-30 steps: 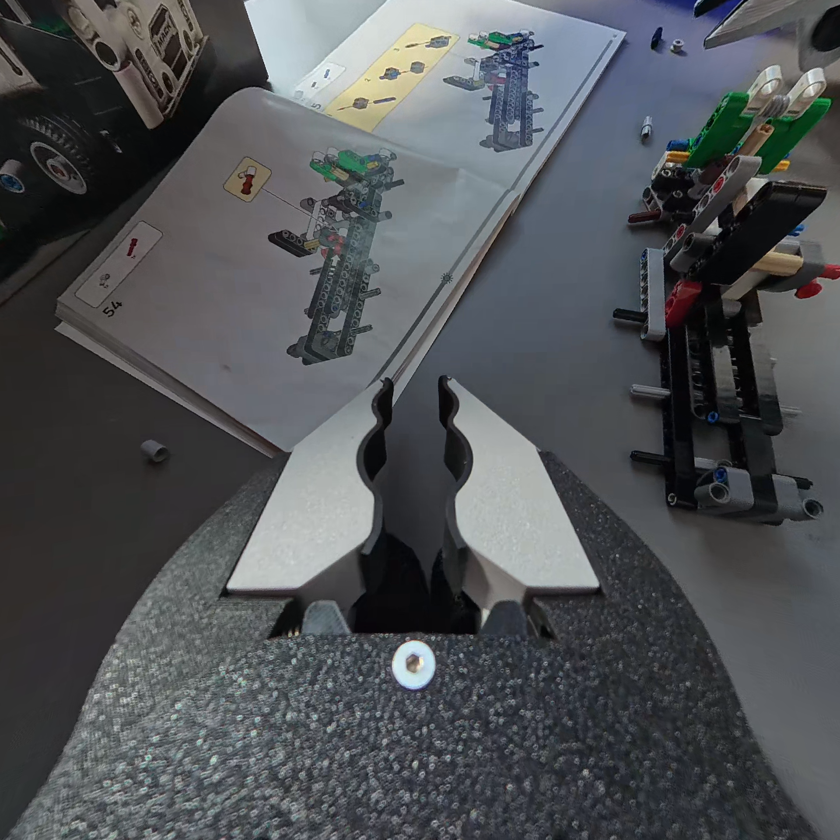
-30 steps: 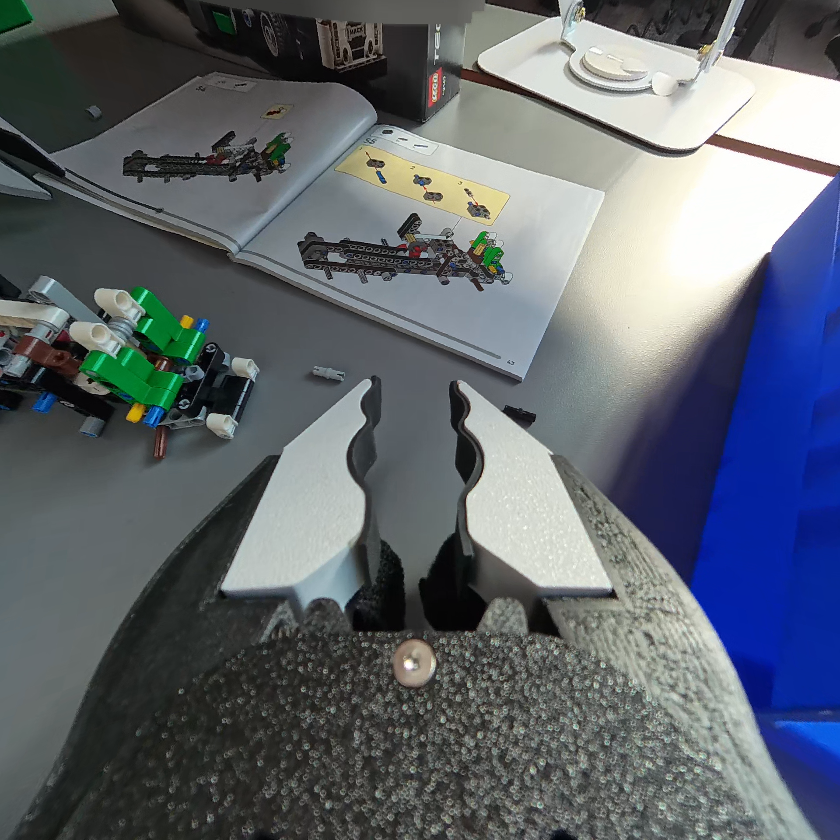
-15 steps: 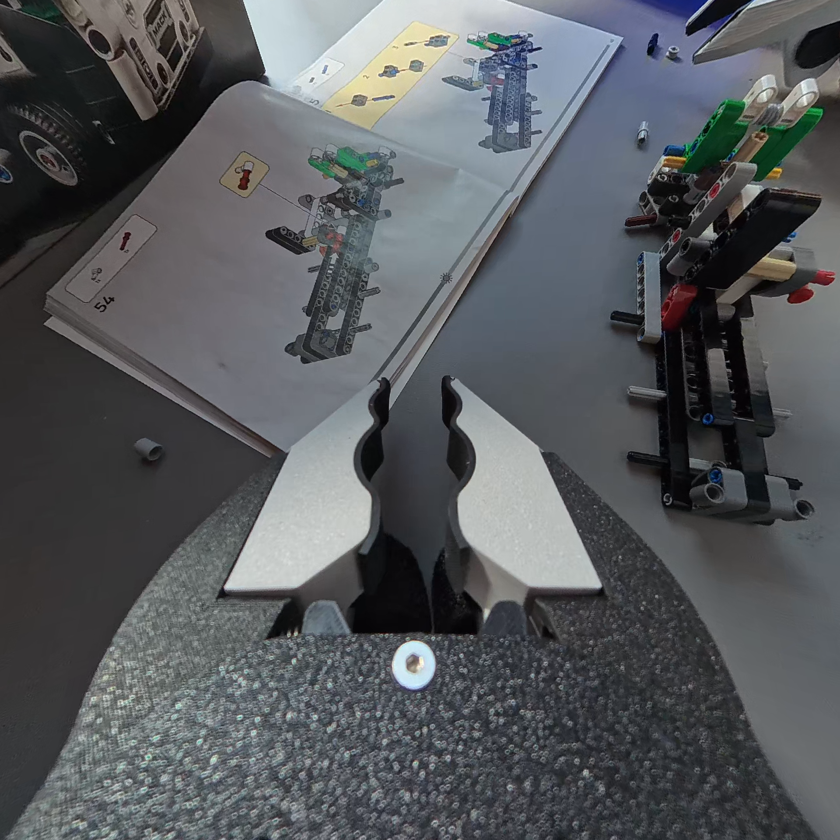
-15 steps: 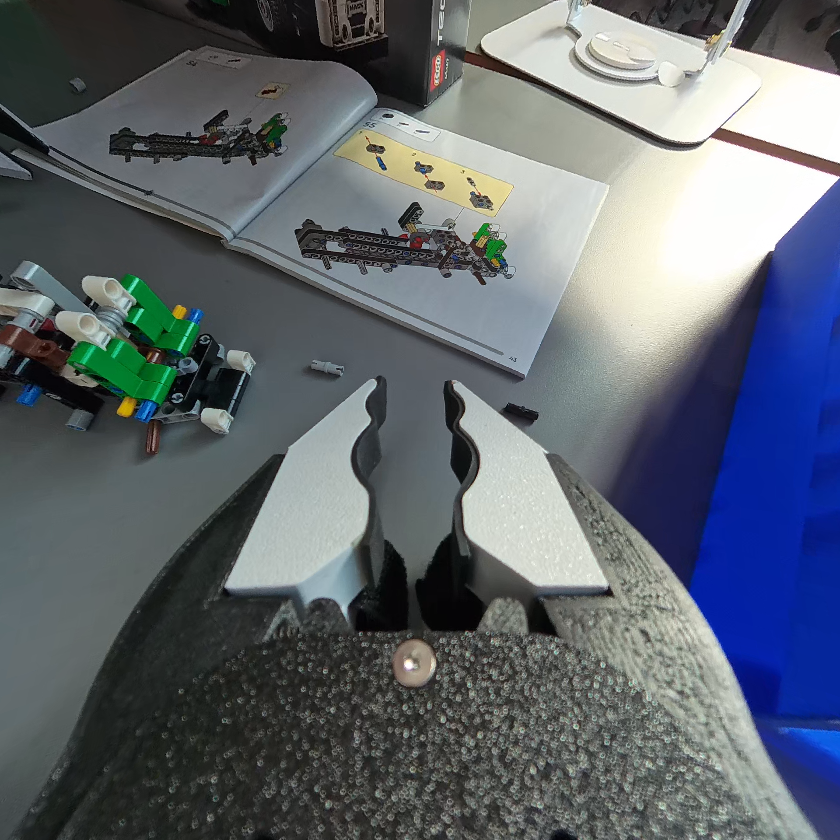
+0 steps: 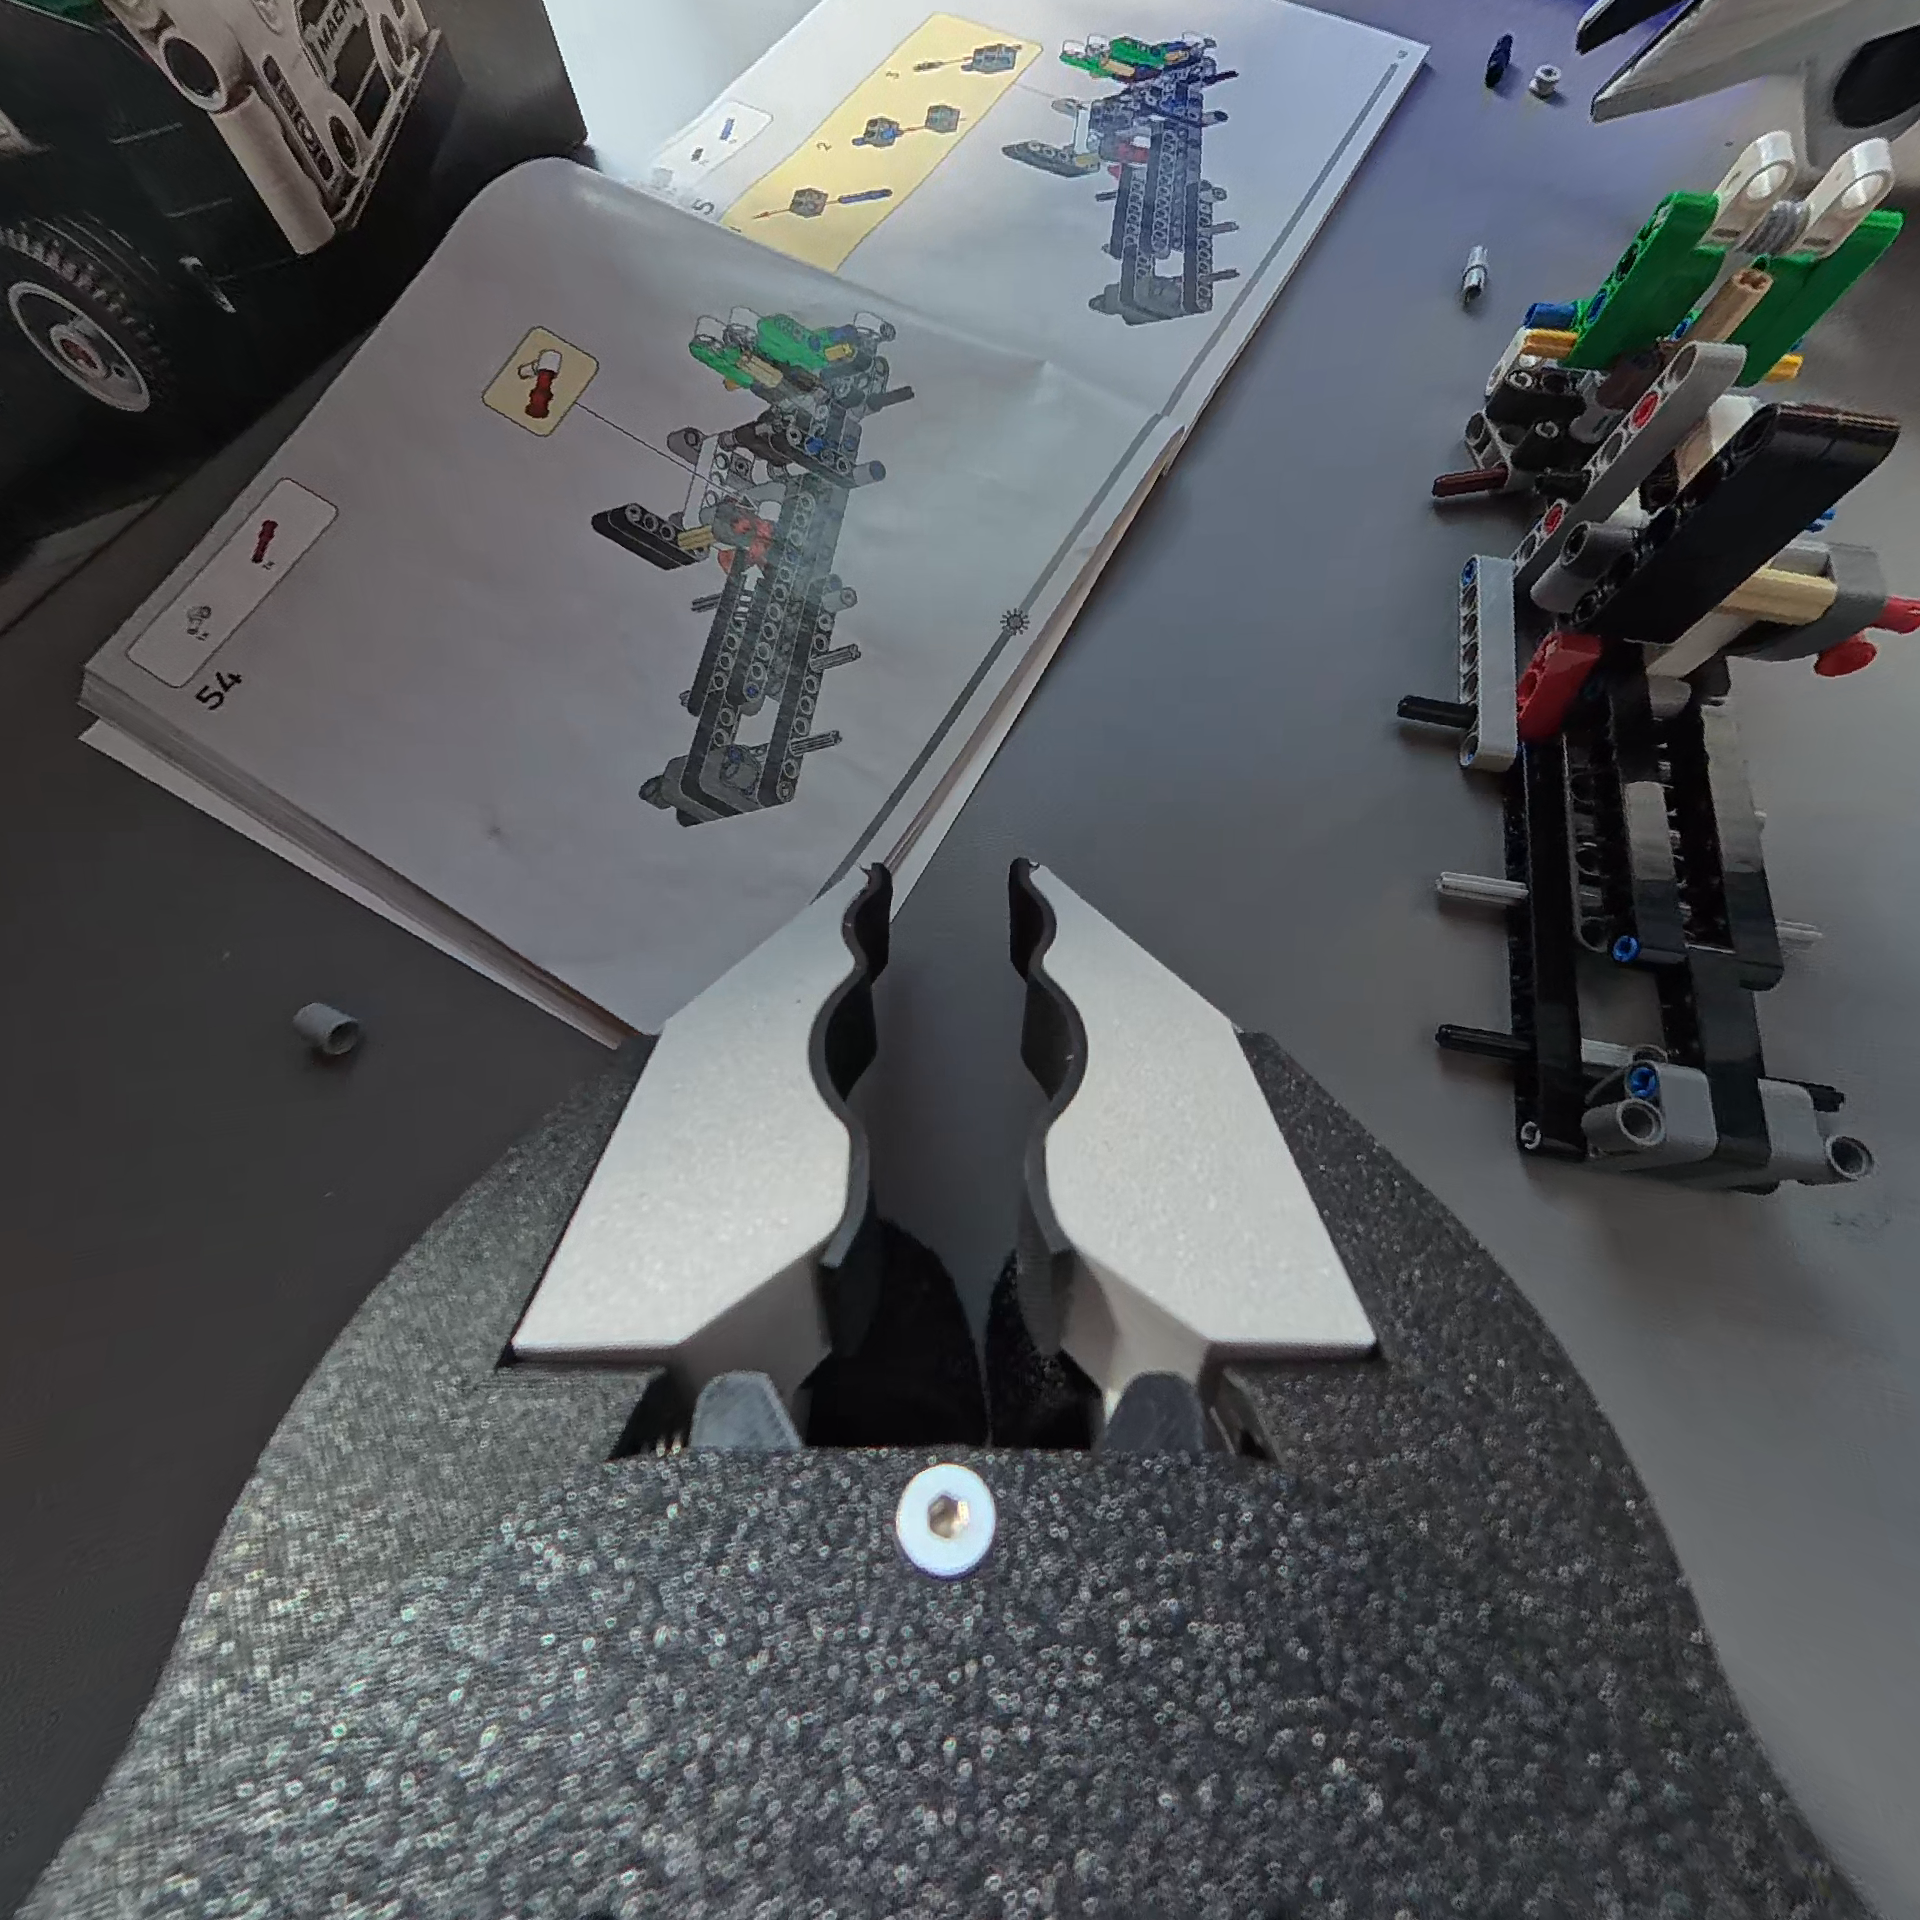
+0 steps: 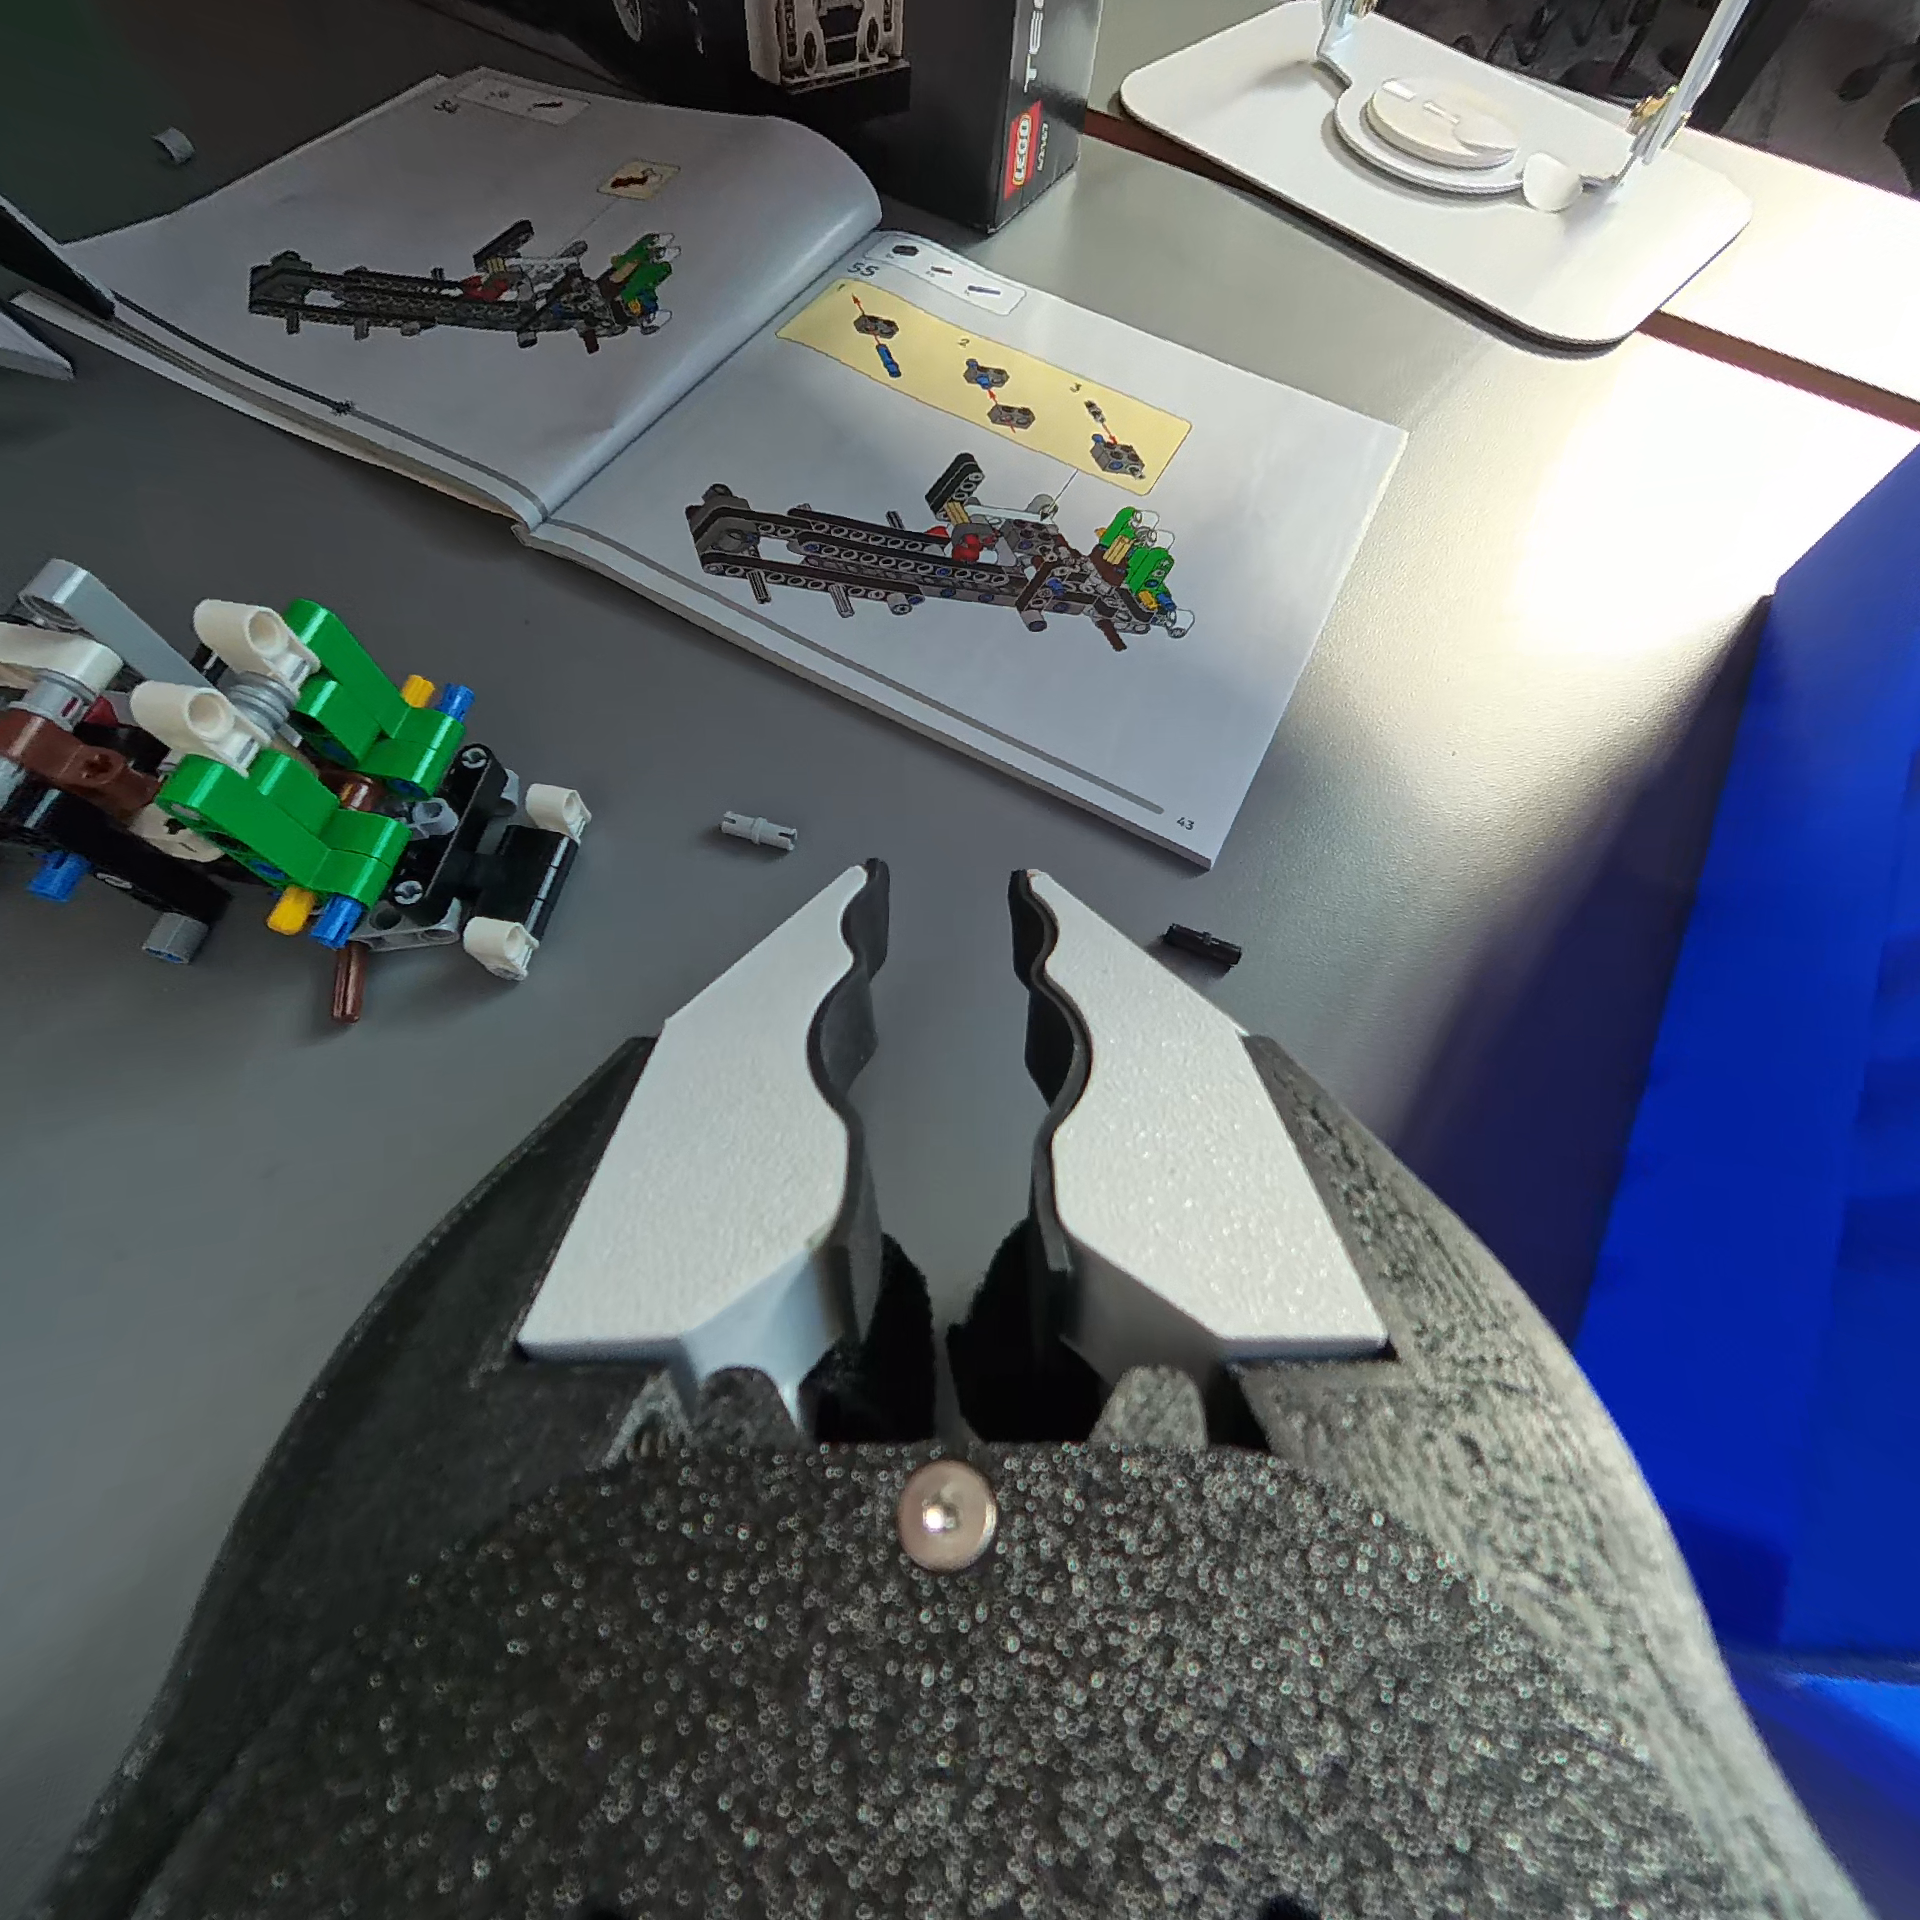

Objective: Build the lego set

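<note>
The left gripper hung over the grey tabletop with its jaws slightly apart and only bare table showing between them. Its left fingertip sat just at the near corner of the open instruction booklet. A small grey bush lay on the table to the left, apart from the booklet's edge. Well off to the right stood a long black brick-built chassis with green, white and red parts at its far end. A dark printed box stood beyond the booklet.

The right gripper also hovered over the table with its jaws a little apart and gripping nothing. A light grey connector pin lay just ahead and left of its tips; a black connector pin lay just beside the right finger. The green end of the chassis was farther left, the booklet ahead. A blue bin rose at the right, and a white stand base sat far behind.
</note>
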A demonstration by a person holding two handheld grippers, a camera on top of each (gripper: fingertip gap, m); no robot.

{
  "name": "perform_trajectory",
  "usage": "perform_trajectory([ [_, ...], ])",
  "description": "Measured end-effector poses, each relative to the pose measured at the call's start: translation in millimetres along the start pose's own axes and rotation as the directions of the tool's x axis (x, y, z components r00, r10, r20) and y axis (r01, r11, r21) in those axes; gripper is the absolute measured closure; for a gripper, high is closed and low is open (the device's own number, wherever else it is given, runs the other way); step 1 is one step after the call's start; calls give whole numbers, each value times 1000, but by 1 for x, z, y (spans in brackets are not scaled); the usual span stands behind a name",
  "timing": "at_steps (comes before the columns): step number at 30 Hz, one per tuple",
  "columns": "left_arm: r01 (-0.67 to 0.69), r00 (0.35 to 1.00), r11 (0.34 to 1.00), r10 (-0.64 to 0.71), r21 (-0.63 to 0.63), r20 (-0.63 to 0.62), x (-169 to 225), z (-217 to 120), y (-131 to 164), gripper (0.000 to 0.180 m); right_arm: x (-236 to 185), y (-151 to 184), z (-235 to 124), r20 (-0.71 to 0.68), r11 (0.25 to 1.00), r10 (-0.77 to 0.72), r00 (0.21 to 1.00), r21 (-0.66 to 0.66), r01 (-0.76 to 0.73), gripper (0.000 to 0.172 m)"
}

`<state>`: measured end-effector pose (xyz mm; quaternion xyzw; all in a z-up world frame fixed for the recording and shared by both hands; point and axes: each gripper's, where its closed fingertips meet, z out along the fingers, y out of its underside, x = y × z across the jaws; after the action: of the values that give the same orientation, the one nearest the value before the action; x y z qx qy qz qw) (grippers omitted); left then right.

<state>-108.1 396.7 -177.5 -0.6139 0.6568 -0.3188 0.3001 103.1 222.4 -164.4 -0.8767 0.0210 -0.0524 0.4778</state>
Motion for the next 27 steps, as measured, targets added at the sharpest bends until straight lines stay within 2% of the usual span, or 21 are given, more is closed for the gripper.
perform_trajectory([
  [27, 5, 1000, 1000, -4, -22, 6, -1, 2, 3, 159, -2, 0, 0, 16, 1000, -3, 1000, -1, 3, 151],
])
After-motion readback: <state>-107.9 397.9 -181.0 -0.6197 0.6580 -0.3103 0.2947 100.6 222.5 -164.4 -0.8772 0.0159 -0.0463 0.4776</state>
